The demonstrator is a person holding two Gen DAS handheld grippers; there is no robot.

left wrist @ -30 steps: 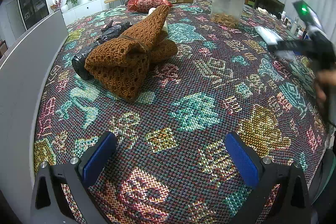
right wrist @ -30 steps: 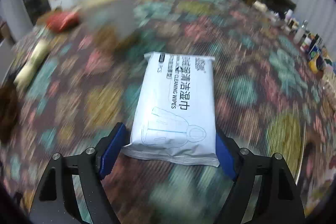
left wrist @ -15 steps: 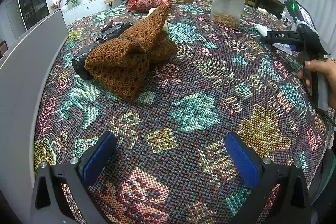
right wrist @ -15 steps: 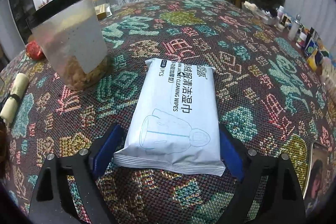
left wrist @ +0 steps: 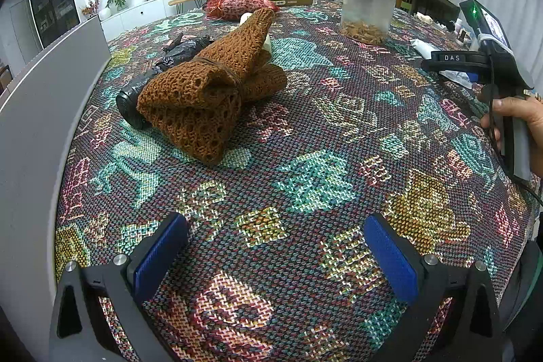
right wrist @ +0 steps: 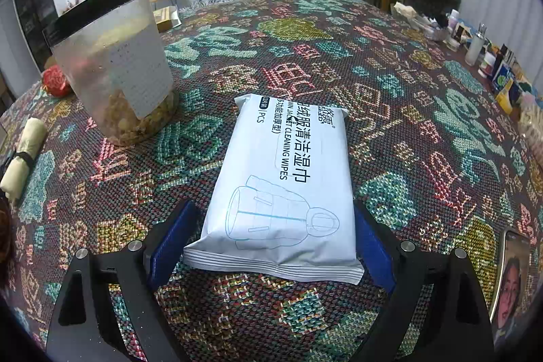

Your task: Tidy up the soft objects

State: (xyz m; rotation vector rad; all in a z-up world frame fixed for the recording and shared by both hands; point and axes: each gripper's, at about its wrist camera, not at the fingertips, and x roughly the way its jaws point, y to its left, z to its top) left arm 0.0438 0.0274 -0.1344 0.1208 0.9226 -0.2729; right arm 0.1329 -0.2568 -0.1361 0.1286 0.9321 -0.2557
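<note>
1. Right gripper (right wrist: pixel 271 246) first: its jaws had just been opening, with the wipes pack (right wrist: pixel 283 182) sitting between the blue pads. There was a visible gap on the left side, and on the right the pad sat right at the pack's edge, so it looked let go rather than squeezed.
2. The pack lay flat on the patterned tablecloth (right wrist: pixel 390 63), just right of the clear jar (right wrist: pixel 115 63). A second ago that view was a blur, now it was sharp, so I'd say the pack had just been set down.
3. Left gripper (left wrist: pixel 275 256) hung wide apart over bare cloth at the near edge, holding nothing.
4. The brown knit bundle (left wrist: pixel 207 90) and the black bag roll (left wrist: pixel 159 70) touching it sat far left, untouched. Probably next up.
5. The small cream roll (right wrist: pixel 23 155) lay at the left edge.
</note>
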